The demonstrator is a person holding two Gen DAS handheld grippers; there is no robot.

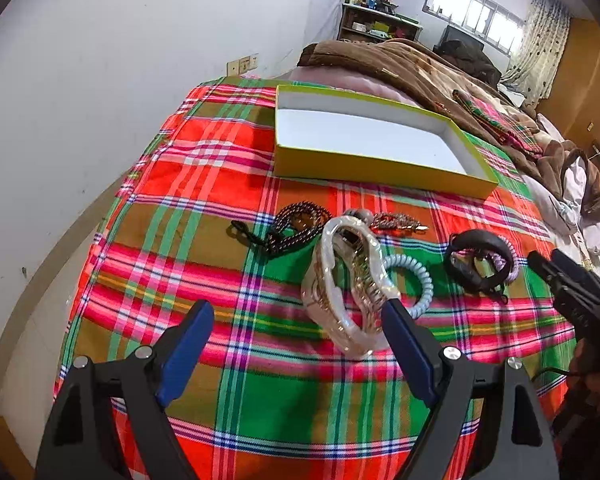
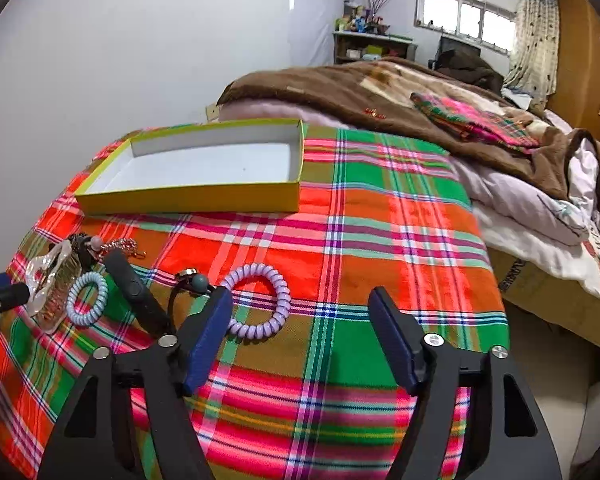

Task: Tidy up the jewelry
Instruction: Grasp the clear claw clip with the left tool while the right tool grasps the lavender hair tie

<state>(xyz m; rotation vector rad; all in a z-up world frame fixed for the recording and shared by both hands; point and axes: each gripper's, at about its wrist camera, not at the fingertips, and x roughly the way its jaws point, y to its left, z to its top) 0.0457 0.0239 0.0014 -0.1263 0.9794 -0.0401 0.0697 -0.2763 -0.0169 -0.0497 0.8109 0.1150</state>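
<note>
The left claw (image 1: 298, 316) hangs spread wide over the plaid cloth (image 1: 228, 264), holding nothing. The big pearly hair clip (image 1: 346, 280) lies just ahead of it and off to its right side, the right fingertip (image 1: 392, 308) at or nearly touching the clip's near edge. The clip's long axis runs away from the claw, roughly in line with the fingers, so I'd judge a small shift right would straddle it.

The right claw (image 2: 300, 300) is open and empty too, its left fingertip (image 2: 222, 300) beside the lilac coil band (image 2: 260, 300). That band is springy plastic; the blue coil (image 2: 87, 299) is alike. The clip is hard, glossy, with gold teeth. A dark bead string (image 1: 296, 224) and a black strap (image 1: 480, 260) lie further ahead. Beyond them sits the shallow yellow box (image 1: 380, 168), white inside, with nothing in it.
</note>
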